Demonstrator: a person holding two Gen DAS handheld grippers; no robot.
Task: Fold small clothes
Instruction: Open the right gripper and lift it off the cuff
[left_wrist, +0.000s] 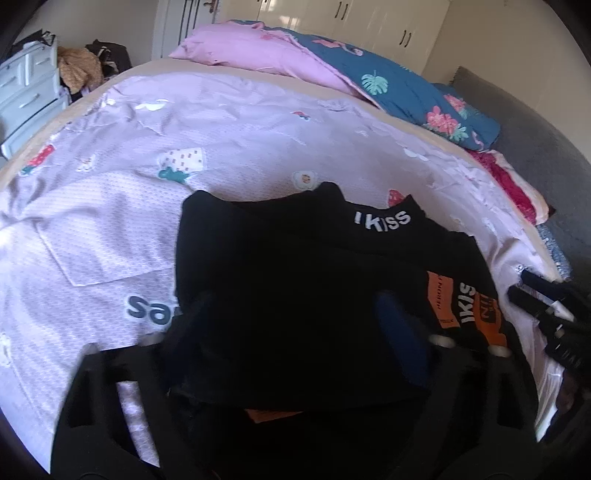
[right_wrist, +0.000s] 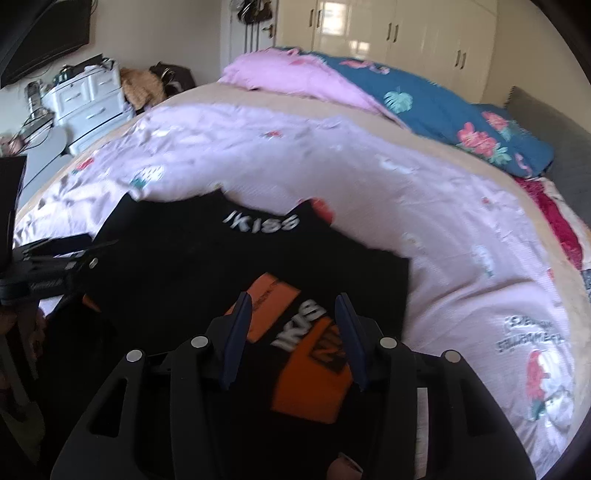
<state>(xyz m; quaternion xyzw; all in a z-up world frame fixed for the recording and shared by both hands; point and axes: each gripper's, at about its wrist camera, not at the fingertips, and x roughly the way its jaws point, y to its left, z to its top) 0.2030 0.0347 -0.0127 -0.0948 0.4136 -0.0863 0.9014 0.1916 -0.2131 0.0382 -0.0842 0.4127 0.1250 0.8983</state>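
A small black garment (left_wrist: 295, 266) with white "IKISS" lettering and orange patches lies on the lilac patterned bedsheet (left_wrist: 147, 184). It also shows in the right wrist view (right_wrist: 207, 266). My left gripper (left_wrist: 295, 314) is low over its near part, jaws spread wide, with black cloth bunched between and over the fingers; whether it grips is unclear. My right gripper (right_wrist: 293, 306) is open, fingers apart above the orange patch (right_wrist: 314, 376). The right gripper shows at the right edge of the left wrist view (left_wrist: 543, 299). The left gripper shows at the left edge of the right wrist view (right_wrist: 62, 269).
A pink and blue floral duvet (right_wrist: 406, 96) is heaped at the far side of the bed. A red blanket (right_wrist: 554, 221) lies by the grey headboard (right_wrist: 554, 125). A white drawer unit (right_wrist: 88, 99) and cream wardrobes (right_wrist: 406, 33) stand behind.
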